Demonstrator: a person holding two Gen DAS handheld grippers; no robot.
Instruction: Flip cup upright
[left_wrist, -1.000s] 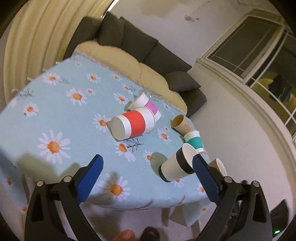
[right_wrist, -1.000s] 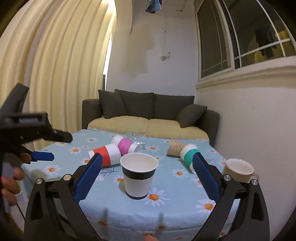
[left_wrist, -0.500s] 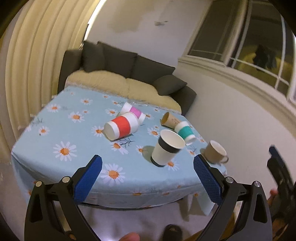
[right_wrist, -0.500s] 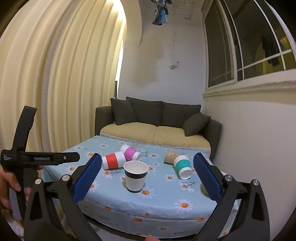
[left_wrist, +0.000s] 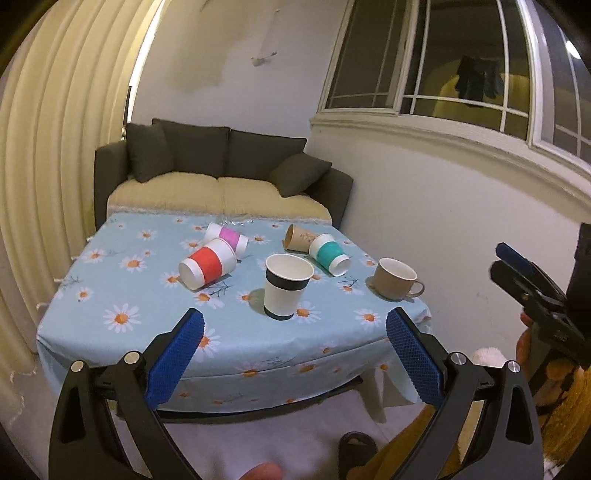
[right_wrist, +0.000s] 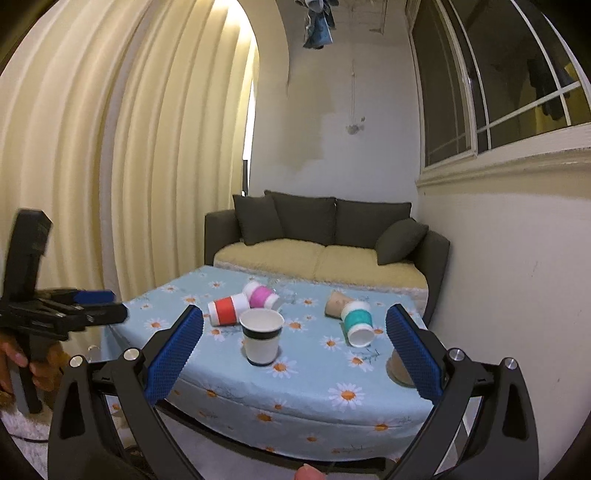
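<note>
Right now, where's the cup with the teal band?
The teal-banded cup lies on its side toward the table's right, in both wrist views, against the plain brown paper cup, between the upright black-banded cup and the tan mug.

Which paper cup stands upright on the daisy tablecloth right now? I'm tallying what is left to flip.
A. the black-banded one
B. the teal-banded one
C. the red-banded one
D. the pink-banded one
A: the black-banded cup stands on its base with its mouth up, while the red-banded cup, teal-banded cup and pink-banded cup lie on their sides.
</note>
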